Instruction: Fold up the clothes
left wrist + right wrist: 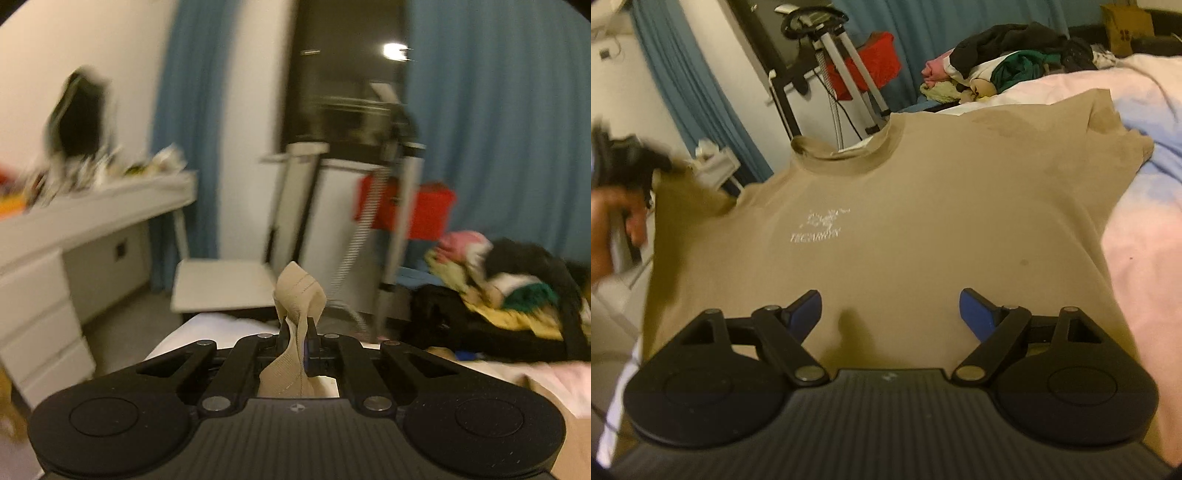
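One soft, light tan cotton T-shirt (886, 221) is pinched at its sleeve hem by the left gripper (297, 338), jaws clamped on cloth; the right gripper (890, 314) is held above, jaws apart; hems are judged the surest holds.

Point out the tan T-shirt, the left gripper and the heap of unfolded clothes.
tan T-shirt (923, 221): right wrist view, chest panel.
left gripper (298, 332): left wrist view, between fingertips pinching tan fabric.
heap of unfolded clothes (1008, 62): right wrist view, dark garment on top.
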The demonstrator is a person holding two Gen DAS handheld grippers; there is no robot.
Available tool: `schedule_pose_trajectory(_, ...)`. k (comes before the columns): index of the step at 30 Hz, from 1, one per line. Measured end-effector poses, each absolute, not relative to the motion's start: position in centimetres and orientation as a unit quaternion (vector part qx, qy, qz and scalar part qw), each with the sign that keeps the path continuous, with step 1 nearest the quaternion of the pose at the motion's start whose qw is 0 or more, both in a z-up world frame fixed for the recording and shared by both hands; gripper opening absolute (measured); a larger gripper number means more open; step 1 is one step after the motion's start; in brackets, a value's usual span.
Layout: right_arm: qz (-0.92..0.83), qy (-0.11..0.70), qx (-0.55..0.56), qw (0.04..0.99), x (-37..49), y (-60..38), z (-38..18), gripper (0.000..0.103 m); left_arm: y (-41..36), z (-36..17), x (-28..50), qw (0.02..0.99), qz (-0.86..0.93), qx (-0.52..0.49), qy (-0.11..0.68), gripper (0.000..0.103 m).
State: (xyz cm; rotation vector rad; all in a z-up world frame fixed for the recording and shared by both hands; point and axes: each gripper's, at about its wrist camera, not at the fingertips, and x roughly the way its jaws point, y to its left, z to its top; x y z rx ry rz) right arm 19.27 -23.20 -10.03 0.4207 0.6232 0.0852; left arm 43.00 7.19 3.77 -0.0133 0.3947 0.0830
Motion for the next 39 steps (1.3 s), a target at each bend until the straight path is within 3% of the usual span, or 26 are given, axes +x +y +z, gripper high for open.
schedule_pose_trajectory(11, 0.031, 0.286, 0.260, 0.922, 18.5, -26.2, -10.2, 0.083, -11.5, -4.5, 43.4, 0.957, -0.042, 0.101, 0.270, 0.005)
schedule_pose_trajectory(13, 0.033, 0.282, 0.257, 0.924, 18.7, -26.0, -10.4, 0.083, -13.6, -5.6, 43.2, 0.951, -0.056, 0.112, 0.282, 0.010)
schedule_pose_trajectory(15, 0.035, 0.281, 0.255, 0.925, 19.0, -25.8, -10.7, 0.084, -11.7, -5.1, 41.9, 0.950, -0.066, 0.096, 0.291, 0.020)
schedule_pose_trajectory(17, 0.040, 0.281, 0.260, 0.923, 19.2, -25.9, -10.8, 0.084, -9.8, -4.5, 40.6, 0.948, -0.076, 0.080, 0.300, 0.045)
schedule_pose_trajectory(22, 0.048, 0.276, 0.276, 0.919, 19.4, -26.3, -10.7, 0.084, -5.0, -3.1, 37.3, 0.941, -0.100, 0.039, 0.321, 0.054)
schedule_pose_trajectory(25, 0.051, 0.274, 0.280, 0.918, 19.2, -26.3, -10.4, 0.084, -1.9, -2.0, 34.8, 0.936, -0.113, 0.013, 0.334, 0.065)
schedule_pose_trajectory(32, 0.052, 0.260, 0.266, 0.927, 17.1, -26.0, -8.8, 0.084, 12.2, 0.9, 21.4, 0.911, -0.102, -0.084, 0.391, 0.067)
schedule_pose_trajectory(39, 0.070, 0.260, 0.263, 0.927, 13.5, -25.5, -6.4, 0.084, 26.0, 2.7, 12.6, 0.901, -0.072, -0.192, 0.383, 0.067)
